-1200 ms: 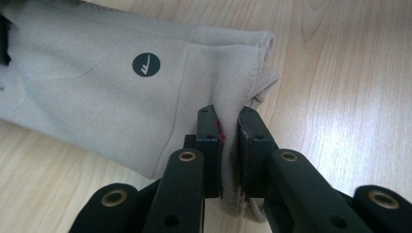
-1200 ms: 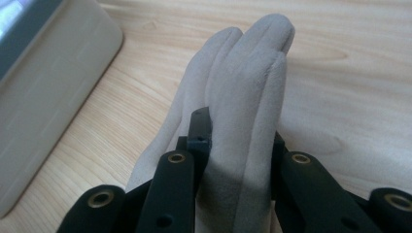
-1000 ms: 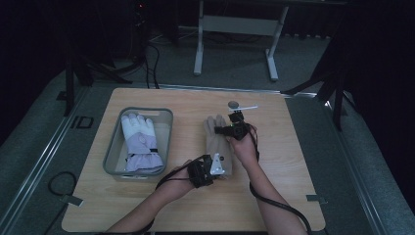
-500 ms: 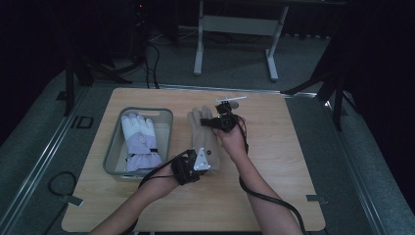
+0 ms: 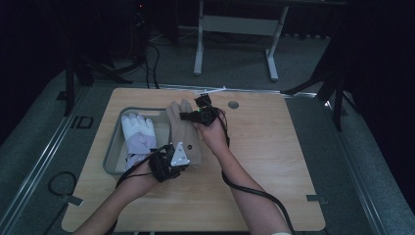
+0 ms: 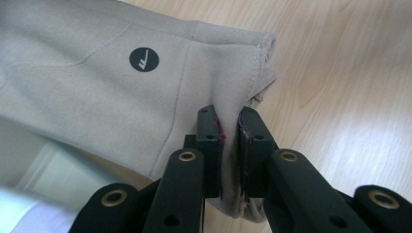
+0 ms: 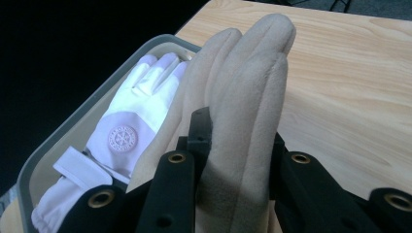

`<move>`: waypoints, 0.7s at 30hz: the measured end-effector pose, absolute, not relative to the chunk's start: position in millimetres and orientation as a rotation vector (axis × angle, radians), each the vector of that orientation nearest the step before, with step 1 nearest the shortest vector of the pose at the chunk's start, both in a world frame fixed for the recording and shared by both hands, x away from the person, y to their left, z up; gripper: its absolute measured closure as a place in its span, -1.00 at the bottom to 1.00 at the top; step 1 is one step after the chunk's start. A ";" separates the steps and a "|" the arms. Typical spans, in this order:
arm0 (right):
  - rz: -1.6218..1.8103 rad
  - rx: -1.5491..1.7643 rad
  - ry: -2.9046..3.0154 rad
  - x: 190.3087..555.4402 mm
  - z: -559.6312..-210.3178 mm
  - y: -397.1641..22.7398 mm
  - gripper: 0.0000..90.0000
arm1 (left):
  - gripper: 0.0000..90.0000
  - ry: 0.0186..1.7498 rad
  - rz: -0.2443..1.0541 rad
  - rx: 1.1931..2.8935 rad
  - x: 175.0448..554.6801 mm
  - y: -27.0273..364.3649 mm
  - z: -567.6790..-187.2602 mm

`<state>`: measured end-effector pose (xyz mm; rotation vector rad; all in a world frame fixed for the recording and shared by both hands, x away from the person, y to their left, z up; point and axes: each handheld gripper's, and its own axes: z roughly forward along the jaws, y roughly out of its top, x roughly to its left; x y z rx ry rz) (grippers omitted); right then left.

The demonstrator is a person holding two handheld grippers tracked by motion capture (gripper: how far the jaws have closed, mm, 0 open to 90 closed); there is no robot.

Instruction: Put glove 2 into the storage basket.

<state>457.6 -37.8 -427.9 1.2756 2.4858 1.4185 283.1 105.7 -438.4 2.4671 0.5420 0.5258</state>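
- A grey tray [image 5: 111,155] sits left of centre on the wooden worktop [image 5: 274,161] in the high view; its near rim lies toward the lower left of that frame.
- Inside the tray lies a white glove [image 5: 137,137], fingers toward the top of the frame. In the right gripper view the same white glove [image 7: 128,128] lies flat in the tray [image 7: 46,160] at the left, with a round embossed mark on its back and a strap at the cuff.
- A beige glove [image 5: 183,132] is stretched between the two tools just right of the tray, overlapping the tray's right rim in the high view.
- The left tongs [image 5: 171,159] are clamped on the beige glove's cuff; in the left gripper view the tongs [image 6: 228,145] pinch a fold of the hem, and a round dark logo [image 6: 144,59] shows on the cloth at upper left.
- The right tongs [image 5: 198,115] grip the finger end of the beige glove; in the right gripper view the tongs [image 7: 238,150] are clamped around the fingers [image 7: 252,73], which point to the top of the frame.
- A small round grey disc [image 5: 233,104] lies on the worktop, upper centre of the high view, well apart from the tray.
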 end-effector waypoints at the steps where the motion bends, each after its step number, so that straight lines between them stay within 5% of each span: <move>1: 1.418 1.265 2.492 458.4 -427.3 -33.5 0.67 | 0.82 0.551 0.525 2.466 282.8 109.9 -437.4; 21: 1.402 1.129 2.618 463.7 -436.3 68.8 0.67 | 0.82 0.733 0.553 2.471 272.4 186.8 -438.6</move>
